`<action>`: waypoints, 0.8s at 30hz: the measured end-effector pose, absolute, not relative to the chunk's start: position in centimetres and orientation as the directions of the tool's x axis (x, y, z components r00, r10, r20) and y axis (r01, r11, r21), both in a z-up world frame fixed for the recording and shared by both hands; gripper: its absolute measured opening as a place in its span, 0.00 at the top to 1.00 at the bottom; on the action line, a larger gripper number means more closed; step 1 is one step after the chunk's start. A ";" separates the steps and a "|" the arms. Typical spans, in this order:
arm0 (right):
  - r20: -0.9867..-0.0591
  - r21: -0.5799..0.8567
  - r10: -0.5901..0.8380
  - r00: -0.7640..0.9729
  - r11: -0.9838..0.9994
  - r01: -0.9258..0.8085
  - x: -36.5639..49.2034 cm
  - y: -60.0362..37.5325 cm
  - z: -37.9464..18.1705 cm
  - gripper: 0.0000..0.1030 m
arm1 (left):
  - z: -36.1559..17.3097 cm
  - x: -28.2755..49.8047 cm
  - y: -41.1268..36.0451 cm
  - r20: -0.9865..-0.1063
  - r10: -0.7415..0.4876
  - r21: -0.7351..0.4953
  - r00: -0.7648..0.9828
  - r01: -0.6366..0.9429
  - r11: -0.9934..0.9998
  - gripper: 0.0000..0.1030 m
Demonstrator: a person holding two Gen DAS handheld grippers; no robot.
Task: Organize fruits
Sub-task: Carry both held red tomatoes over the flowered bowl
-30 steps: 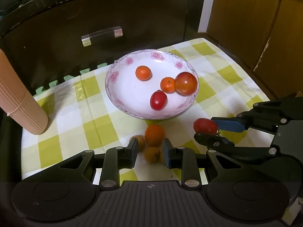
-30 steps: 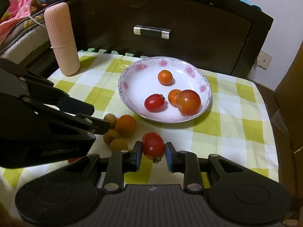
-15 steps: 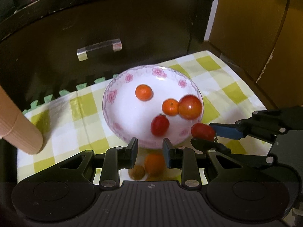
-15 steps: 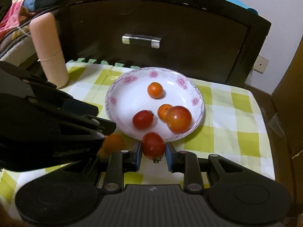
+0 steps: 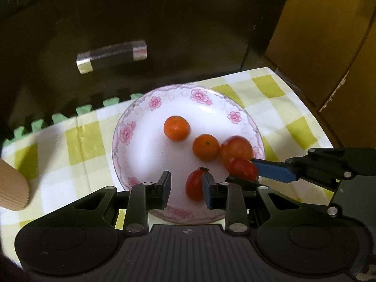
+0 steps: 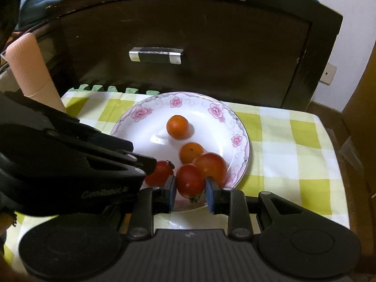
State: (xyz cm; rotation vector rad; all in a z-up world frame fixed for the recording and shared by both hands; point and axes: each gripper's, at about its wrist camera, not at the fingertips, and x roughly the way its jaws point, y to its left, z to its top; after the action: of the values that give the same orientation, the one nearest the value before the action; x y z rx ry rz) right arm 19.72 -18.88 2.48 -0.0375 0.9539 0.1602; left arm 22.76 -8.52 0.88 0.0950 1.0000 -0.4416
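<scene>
Yellow and white squares cover the table (image 6: 293,155), and a dark drawer front (image 6: 188,23) stands behind it. On the cloth sits a white plate (image 6: 145,127) with pink flowers on its rim. Two small oranges lie in it, one (image 6: 177,127) near the middle and one (image 6: 191,152) toward 5 o'clock of that. A big red tomato (image 6: 210,165) rests at the plate's 5 o'clock side, touching the second orange. Another red tomato (image 5: 194,186) lies near the 6 o'clock rim.

The right tool (image 6: 190,191) pinches a small red tomato (image 6: 189,180) between its blue pads, right over the plate's 6 o'clock edge and close to the big tomato. The left tool (image 5: 185,189) holds nothing; its pads sit a little apart, and the tomato on the plate peeks out beside the right pad.

If the right tool lets go here, the small tomato could land on the rim and roll off onto the cloth. It could also bump the big tomato and push it out. The two tools are very close, so they might knock each other
</scene>
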 end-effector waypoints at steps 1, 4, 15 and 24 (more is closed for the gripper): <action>-0.816 0.047 0.125 0.565 0.988 -0.150 19.9 -19.0 2.3 0.75 | 0.7 22.9 -8.4 -0.831 -0.318 -0.131 0.455 0.396 0.909 0.64; -0.817 0.057 0.132 0.561 0.987 -0.149 20.5 -19.1 1.9 0.75 | 0.4 23.3 -8.1 -0.831 -0.331 -0.155 0.447 0.386 0.910 0.62; -0.811 0.098 0.155 0.565 0.987 -0.130 20.9 -19.5 1.9 0.75 | 2.0 22.1 -6.7 -0.825 -0.337 -0.157 0.453 0.389 0.908 0.63; -0.802 0.101 0.165 0.574 0.985 -0.142 19.6 -19.3 2.9 0.76 | 2.2 15.7 -2.9 -0.865 -0.318 -0.152 0.387 0.402 0.903 0.60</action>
State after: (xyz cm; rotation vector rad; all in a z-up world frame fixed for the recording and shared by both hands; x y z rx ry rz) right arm 19.55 -19.31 2.93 0.0268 0.9420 0.1799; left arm 15.70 -2.88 2.22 0.0871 1.0804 -0.4591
